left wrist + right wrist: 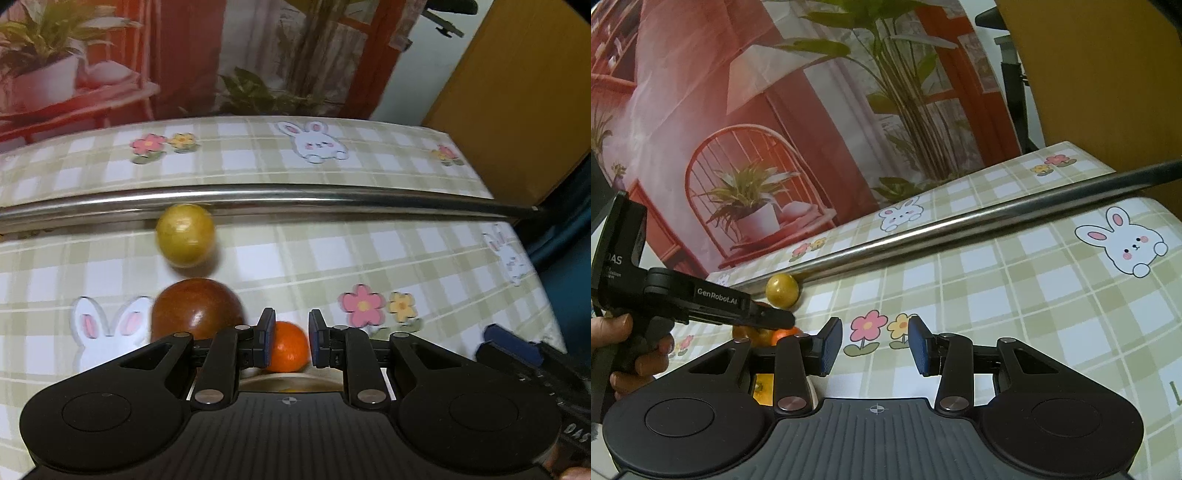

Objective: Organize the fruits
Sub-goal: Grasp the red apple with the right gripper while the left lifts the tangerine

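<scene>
A small orange tangerine (291, 349) sits between the blue pads of my left gripper (291, 341), which is shut on it. It looks sharp while the table behind is blurred. In the right wrist view the left gripper (783, 319) comes in from the left in a person's hand (624, 343), with the tangerine (785, 334) just under its tip. A dark red-brown apple (195, 310) lies left of it on the tablecloth. Farther back, a yellow round fruit (185, 234) (782, 290) rests against a metal bar. My right gripper (875, 347) is open over the cloth with nothing between its fingers.
A steel bar (295, 197) (960, 225) runs across the checked rabbit-print tablecloth (369, 258). A pale dish rim (291, 380) shows under my left gripper. A cardboard box (517, 92) stands at the back right, with a printed backdrop behind the table.
</scene>
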{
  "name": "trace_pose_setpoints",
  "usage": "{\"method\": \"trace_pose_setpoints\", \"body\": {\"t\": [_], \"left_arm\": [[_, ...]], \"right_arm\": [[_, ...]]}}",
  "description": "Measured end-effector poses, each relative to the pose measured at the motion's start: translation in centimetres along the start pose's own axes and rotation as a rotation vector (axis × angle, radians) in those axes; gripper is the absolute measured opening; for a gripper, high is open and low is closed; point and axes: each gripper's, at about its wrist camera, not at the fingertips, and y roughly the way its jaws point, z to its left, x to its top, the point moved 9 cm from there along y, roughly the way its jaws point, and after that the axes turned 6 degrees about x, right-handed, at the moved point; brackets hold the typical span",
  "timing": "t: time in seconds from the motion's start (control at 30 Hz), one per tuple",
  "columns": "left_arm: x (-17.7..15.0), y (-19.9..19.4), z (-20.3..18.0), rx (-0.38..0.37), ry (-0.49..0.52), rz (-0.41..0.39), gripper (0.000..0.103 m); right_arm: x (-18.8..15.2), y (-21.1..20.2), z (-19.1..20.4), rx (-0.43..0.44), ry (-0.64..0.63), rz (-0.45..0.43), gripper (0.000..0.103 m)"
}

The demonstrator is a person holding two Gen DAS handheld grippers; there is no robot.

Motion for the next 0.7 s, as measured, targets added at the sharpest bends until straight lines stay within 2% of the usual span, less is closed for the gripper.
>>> {"method": "trace_pose_setpoints", "body": {"t": [0.13, 0.2, 0.33, 0.43, 0.53, 0.7], "left_arm": [[0.1, 0.3, -1.4, -0.099, -0.020, 0.004, 0.020], [0.3, -0.1, -1.5, -0.112, -0.022, -0.016, 0.021], [0.5, -0.6, -1.0, -0.038, 0.026, -0.028, 0.024], [0.4, -0.2, -0.3, 0.024, 0.060, -0.006, 0.026], [0.0, 0.3, 0.2, 0.044, 0.070, 0.032, 0.027], [-0.2, 0.4, 0.4, 0.054, 0.065, 0.061, 0.037]], "right_arm": [[-0.1, -0.1, 0.0, -0.001, 0.003, 0.001, 0.038], [0.0, -0.2, 0.0, -0.001, 0.002, -0.001, 0.038], [0.1, -0.2, -0.2, -0.004, 0.005, -0.005, 0.038], [0.1, 0.0, -0.2, 0.003, 0.009, -0.003, 0.038], [0.1, 0.1, -0.1, 0.007, 0.008, -0.002, 0.038], [0.2, 0.0, -0.1, 0.003, 0.006, -0.005, 0.038]]}}
